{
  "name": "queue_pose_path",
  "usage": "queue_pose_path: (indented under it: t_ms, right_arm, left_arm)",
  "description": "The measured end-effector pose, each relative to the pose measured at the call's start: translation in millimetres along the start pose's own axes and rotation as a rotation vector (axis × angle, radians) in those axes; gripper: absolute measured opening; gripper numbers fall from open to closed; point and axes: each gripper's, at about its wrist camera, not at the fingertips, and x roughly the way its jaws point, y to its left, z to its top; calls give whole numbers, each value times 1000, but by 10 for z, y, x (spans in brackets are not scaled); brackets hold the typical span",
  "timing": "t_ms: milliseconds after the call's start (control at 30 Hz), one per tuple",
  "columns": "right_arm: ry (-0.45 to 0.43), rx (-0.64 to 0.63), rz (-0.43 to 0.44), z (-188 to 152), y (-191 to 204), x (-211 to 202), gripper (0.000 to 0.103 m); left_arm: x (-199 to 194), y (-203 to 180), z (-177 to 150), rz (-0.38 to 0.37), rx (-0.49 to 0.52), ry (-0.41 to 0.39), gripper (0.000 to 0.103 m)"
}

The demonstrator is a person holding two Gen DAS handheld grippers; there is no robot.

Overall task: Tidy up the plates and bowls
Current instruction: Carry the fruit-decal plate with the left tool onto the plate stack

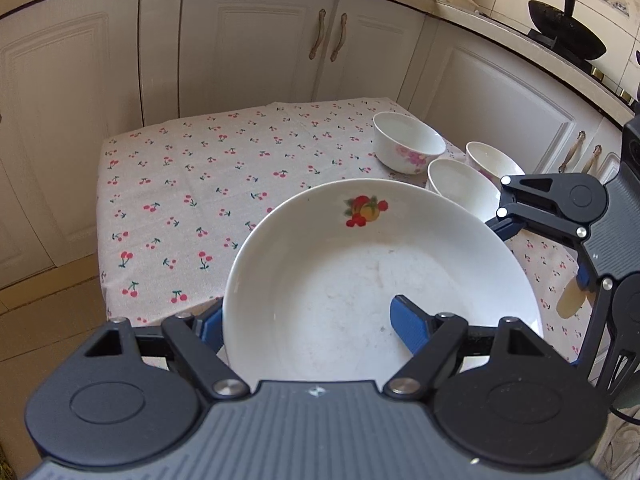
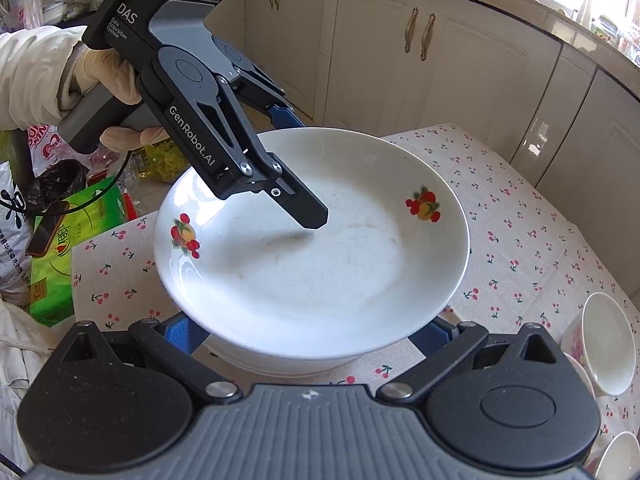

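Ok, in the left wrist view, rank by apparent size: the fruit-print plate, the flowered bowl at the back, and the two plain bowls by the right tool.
1. Fruit-print plate, largest, though nearest the camera.
2. Flowered bowl.
3. The two plain bowls: partly hidden, so not ranked against each other.

The white plate point(image 1: 380, 280) is filling the middle of the table point(image 1: 180, 184), with the left gripper point(image 1: 312, 324) straddling its near rim, one finger inside the dish and one outside, so little room is remaining there. The right gripper point(image 1: 540, 248) is closing off the plate's right edge. Beyond that edge, three small bowls point(image 1: 408, 142) are crowding the table's far right corner, standing just beside one another. To the plate's left and behind it, the cherry-print cloth is lying bare, giving open passage. Cabinet doors point(image 1: 256, 40) are walling in the table's far side.
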Motion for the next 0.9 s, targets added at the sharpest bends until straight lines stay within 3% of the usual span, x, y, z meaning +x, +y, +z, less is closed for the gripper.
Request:
queue_pose_path:
  t_ms: [300, 900]
  right_arm:
    - [51, 16, 20, -127, 100, 108, 103]
    - [75, 37, 12, -174, 106, 148, 103]
  left_arm:
    - [123, -30, -187, -18, -11, 57, 81]
    - [244, -19, -136, -30, 7, 133, 82]
